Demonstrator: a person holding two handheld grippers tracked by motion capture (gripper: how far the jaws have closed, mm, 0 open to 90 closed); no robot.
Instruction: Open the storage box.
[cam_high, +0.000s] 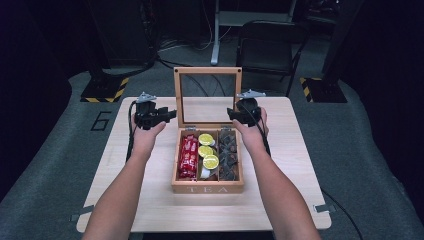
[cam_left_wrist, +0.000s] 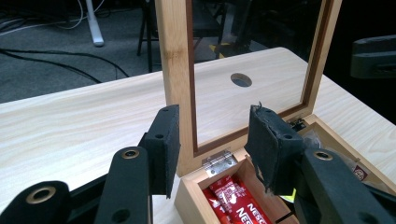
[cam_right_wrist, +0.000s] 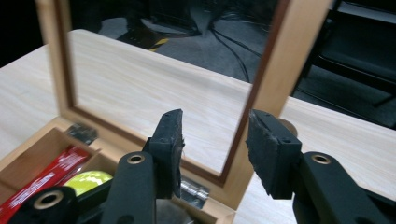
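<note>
Tea box (cam_high: 207, 187) is sitting near the middle of the wooden table (cam_high: 125, 200), its glass-paned lid (cam_high: 207, 71) standing upright at the box's 12 o'clock edge on two small hinges (cam_left_wrist: 219, 163). Inside, three compartments are running front to back: red sachets (cam_high: 188, 157) at 9 o'clock, yellow-topped capsules (cam_high: 207, 150) in the centre, dark wrapped pieces (cam_high: 229, 152) at 3 o'clock. Left gripper (cam_left_wrist: 212, 144) is hovering at the lid's 9 o'clock frame post, its jaws spread on either side of that post without pressing on it. Right gripper (cam_right_wrist: 215, 147) is hovering at the 3 o'clock post, jaws likewise spread with the post seen between them and a gap on each side. Both forearms are lying along the box's flanks. Bare tabletop is lying open at 9 and 3 o'clock of the box and beyond the lid, where a round hole (cam_left_wrist: 241, 80) is showing in the table. A chair (cam_high: 270, 45) is standing past the far edge.
</note>
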